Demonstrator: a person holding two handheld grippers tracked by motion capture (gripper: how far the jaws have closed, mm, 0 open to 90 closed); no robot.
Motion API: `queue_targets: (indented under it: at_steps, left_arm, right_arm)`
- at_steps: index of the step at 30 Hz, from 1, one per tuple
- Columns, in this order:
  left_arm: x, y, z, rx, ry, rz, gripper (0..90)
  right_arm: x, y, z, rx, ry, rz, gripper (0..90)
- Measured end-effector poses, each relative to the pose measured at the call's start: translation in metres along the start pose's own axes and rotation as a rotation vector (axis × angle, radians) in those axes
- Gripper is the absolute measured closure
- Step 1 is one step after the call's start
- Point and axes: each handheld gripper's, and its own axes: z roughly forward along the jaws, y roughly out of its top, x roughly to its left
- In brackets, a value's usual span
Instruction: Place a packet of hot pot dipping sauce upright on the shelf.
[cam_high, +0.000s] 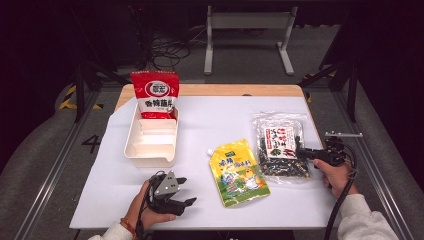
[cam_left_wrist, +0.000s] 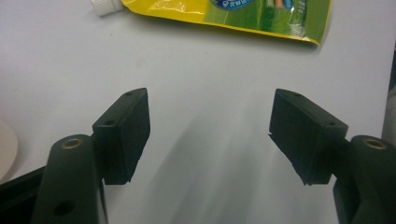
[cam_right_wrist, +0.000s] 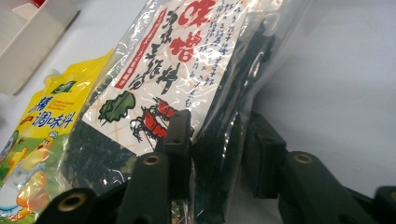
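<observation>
The seaweed bag (cam_high: 281, 145) lies at the right of the white sheet (cam_high: 200, 125), just beside the yellow pouch (cam_high: 237, 172); its right edge is taken between the jaws of the right gripper (cam_right_wrist: 217, 140), which seem to press on it; the left gripper (cam_left_wrist: 210, 133) is held wide open over bare sheet, with nothing between its jaws.

3 food pkgs: 1 red bag (cam_high: 154, 93), 1 yellow spout pouch (cam_high: 238, 172), 1 clear seaweed bag (cam_high: 281, 146); 1 white tray (cam_high: 151, 145); 2 grippers.
</observation>
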Motion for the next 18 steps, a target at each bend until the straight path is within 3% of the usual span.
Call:
queue_targets:
  at_steps: [3,11,17,18]
  left_arm:
    - [0.0,0.001,0.0,-0.003,0.002,-0.002,28.8]
    - [0.008,0.006,0.001,-0.039,-0.014,-0.054,25.2]
    - [0.015,0.028,0.013,-0.075,-0.042,-0.086,22.7]
    - [0.015,0.039,0.018,-0.091,-0.068,-0.088,21.9]
  right_arm:
    - [0.003,-0.001,-0.004,-0.028,0.002,-0.018,73.1]
    - [0.006,-0.003,-0.013,-0.096,0.022,-0.052,79.4]
    - [0.009,-0.006,-0.029,-0.184,0.03,-0.107,81.5]
    - [0.01,-0.007,-0.031,-0.197,0.032,-0.119,81.7]
